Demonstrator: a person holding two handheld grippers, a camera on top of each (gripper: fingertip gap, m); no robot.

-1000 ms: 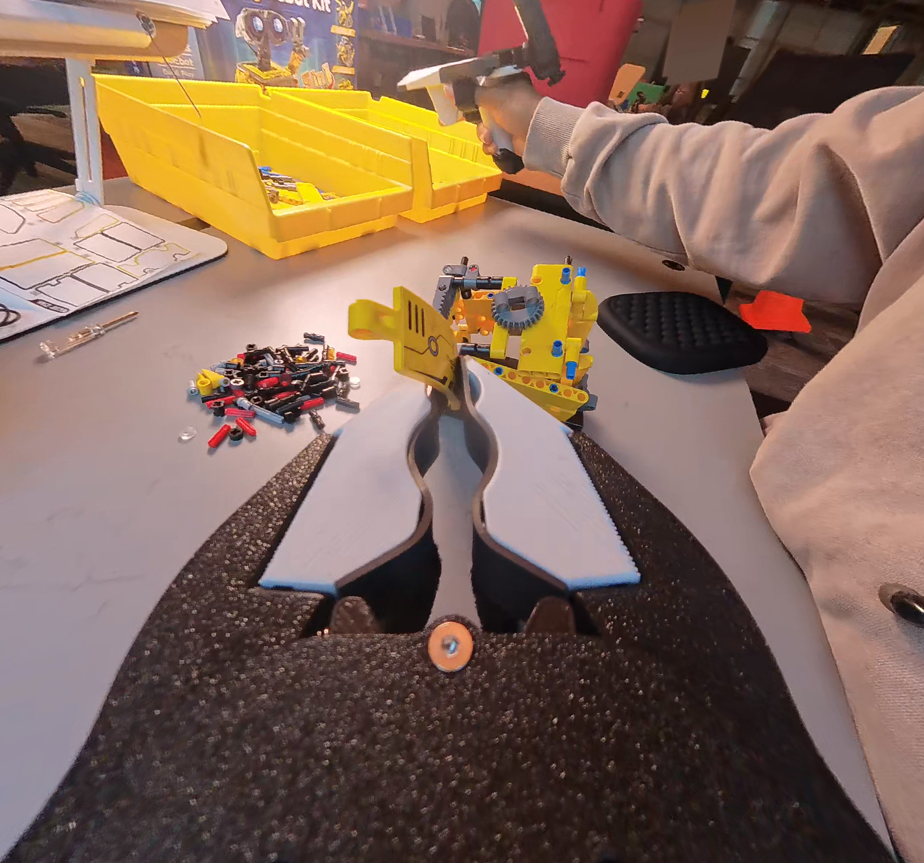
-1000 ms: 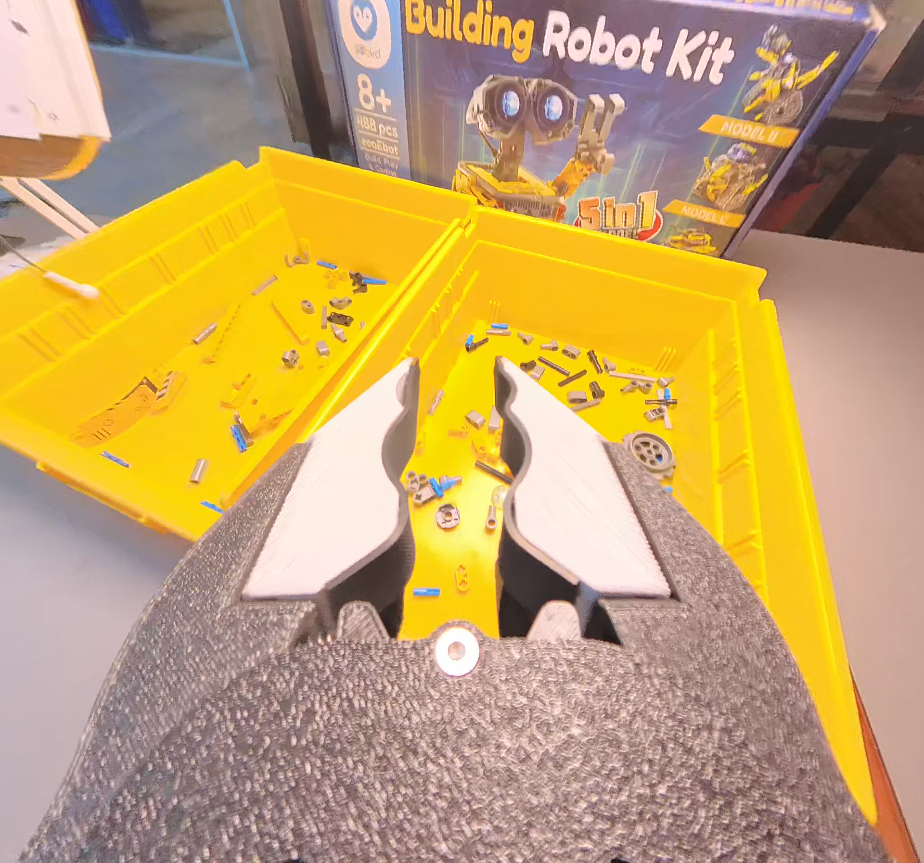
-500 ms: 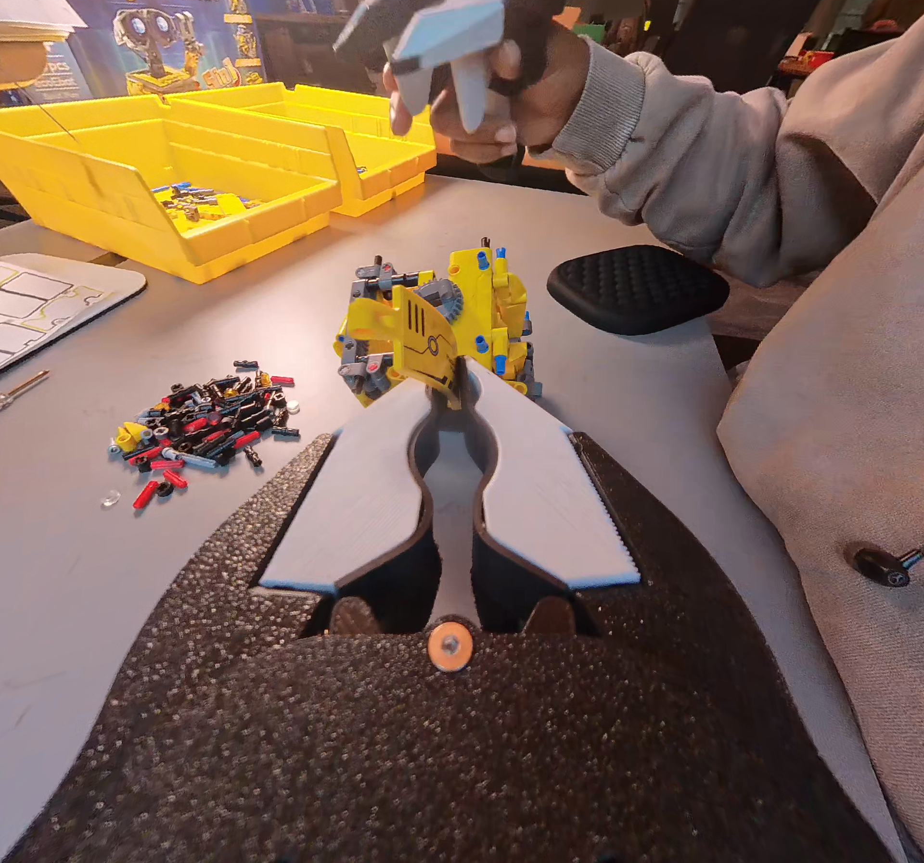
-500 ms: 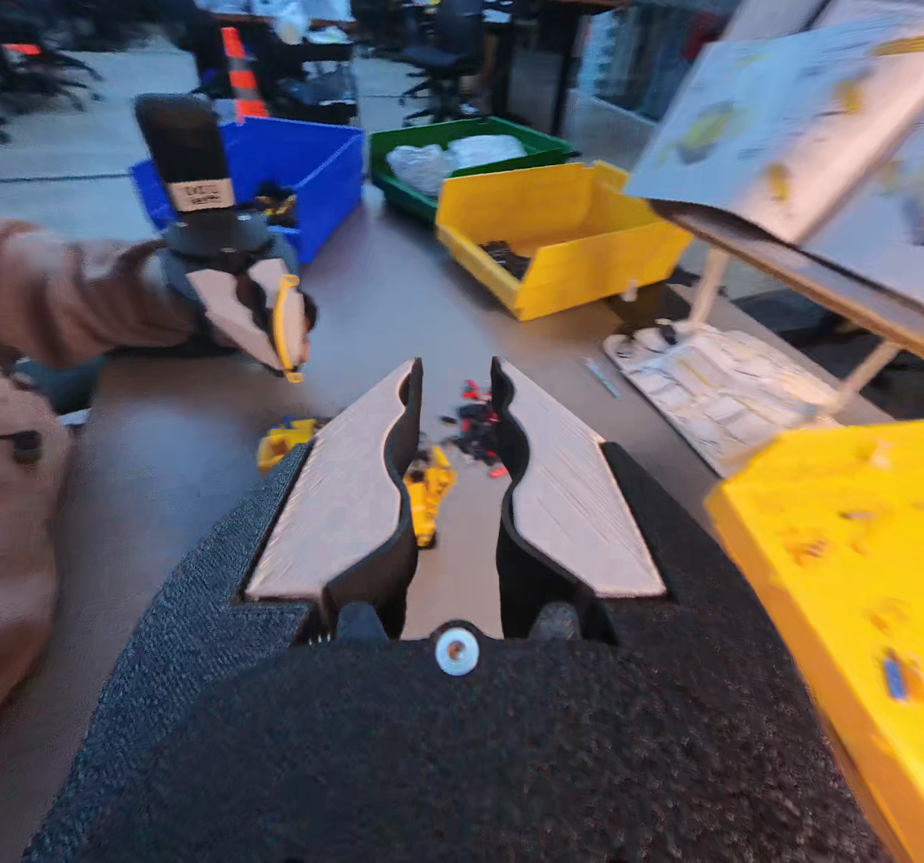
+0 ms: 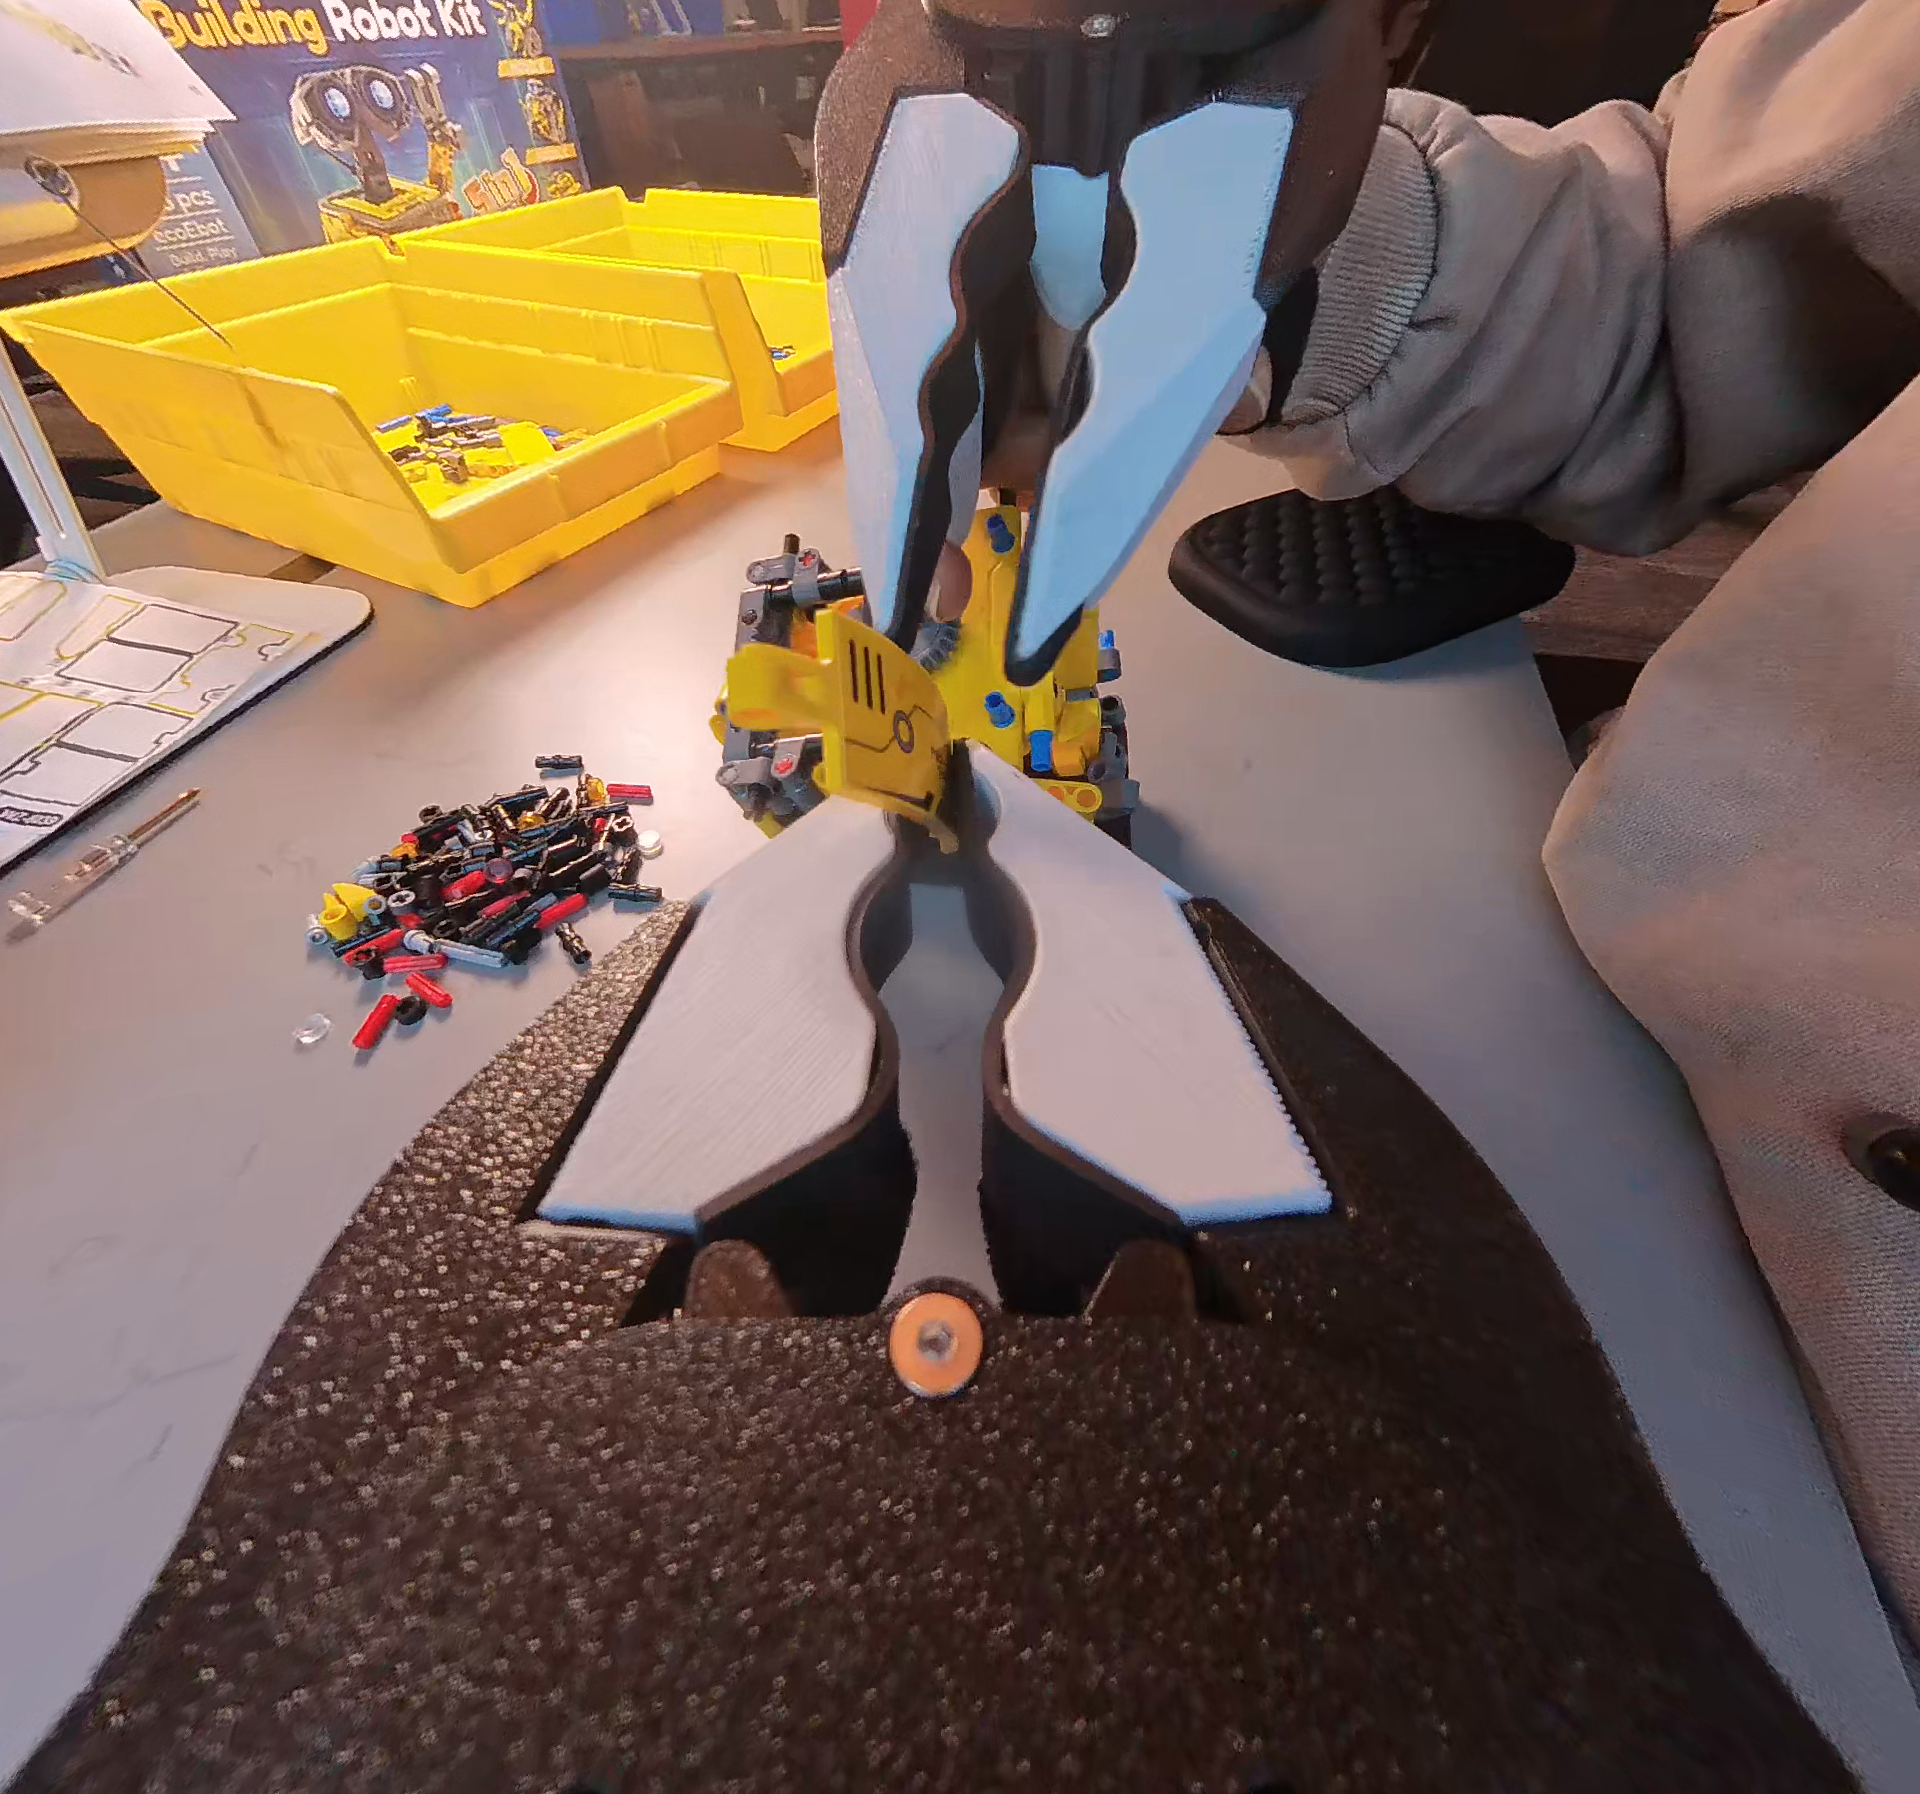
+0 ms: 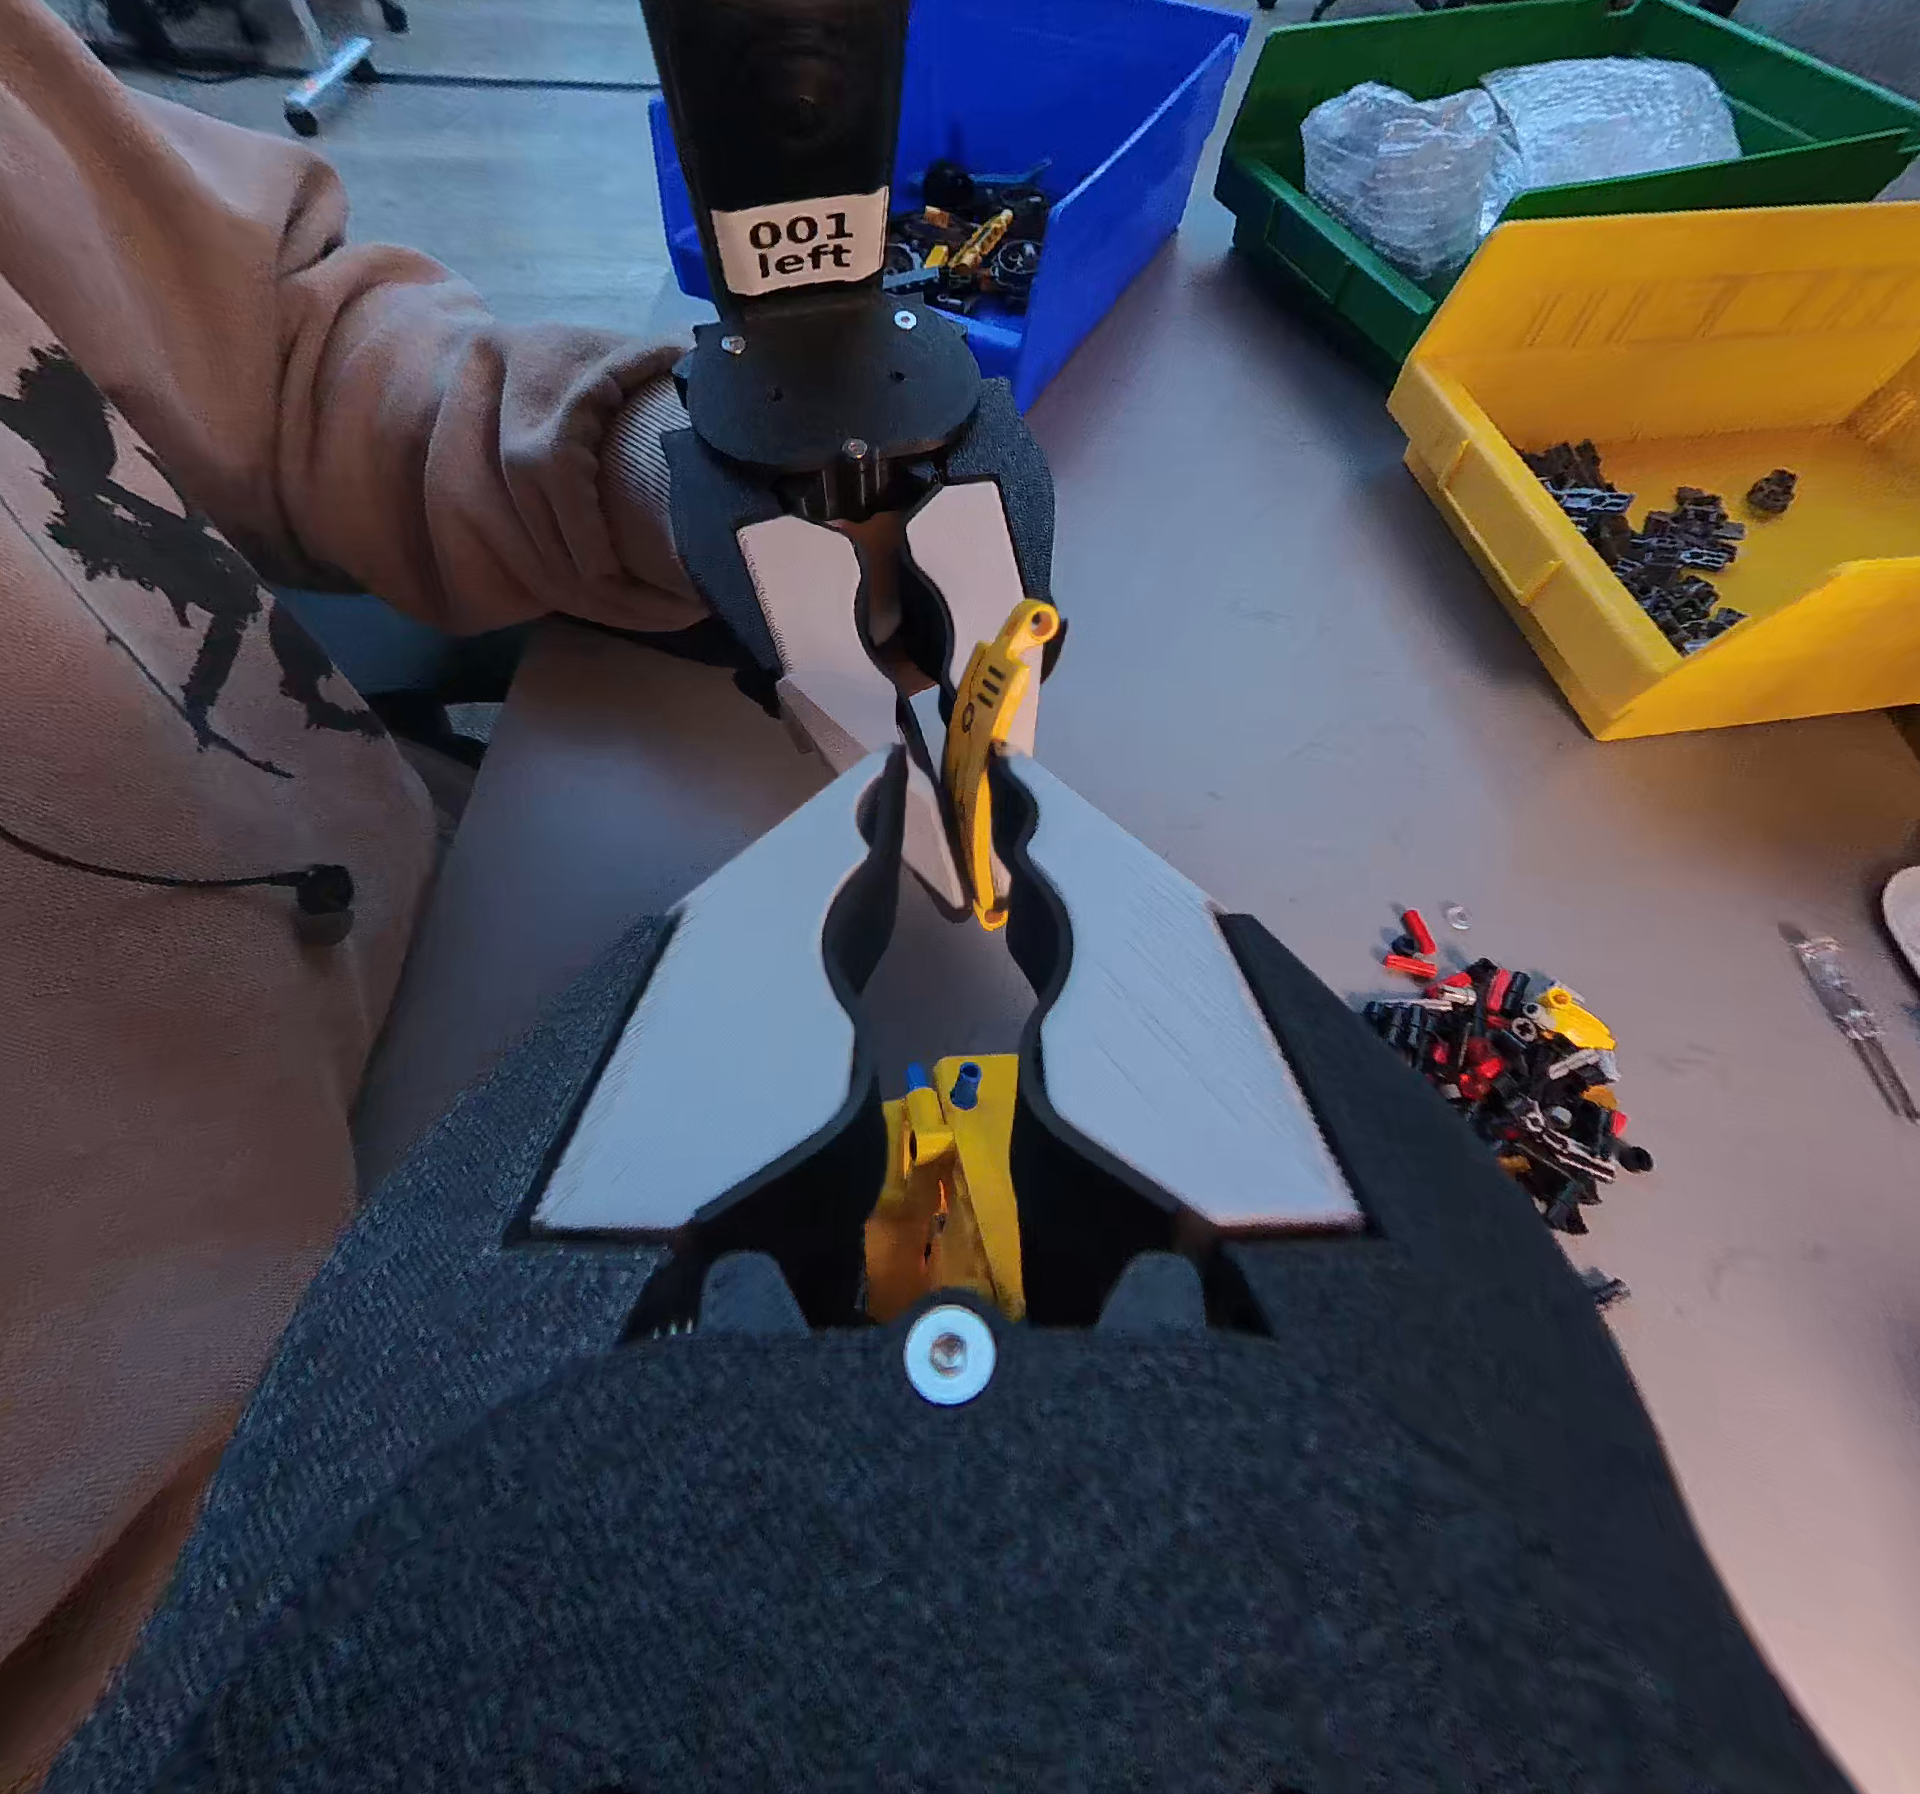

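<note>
Two grippers, left gripper (image 5: 940, 788) pinching one yellow panel (image 5: 857, 721), right gripper (image 6: 943, 773) parted over one yellow model (image 5: 1023, 695).

The left tool (image 5: 940, 799) pinches a curved yellow panel (image 5: 852, 726) just above the yellow model (image 5: 1023, 705) on the table (image 5: 208, 1069). The right tool (image 5: 961, 648) points down over the model, jaws apart.

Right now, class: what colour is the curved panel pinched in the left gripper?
Yellow with black line markings: curved panel, left gripper. Left wrist view shows it best.
</note>
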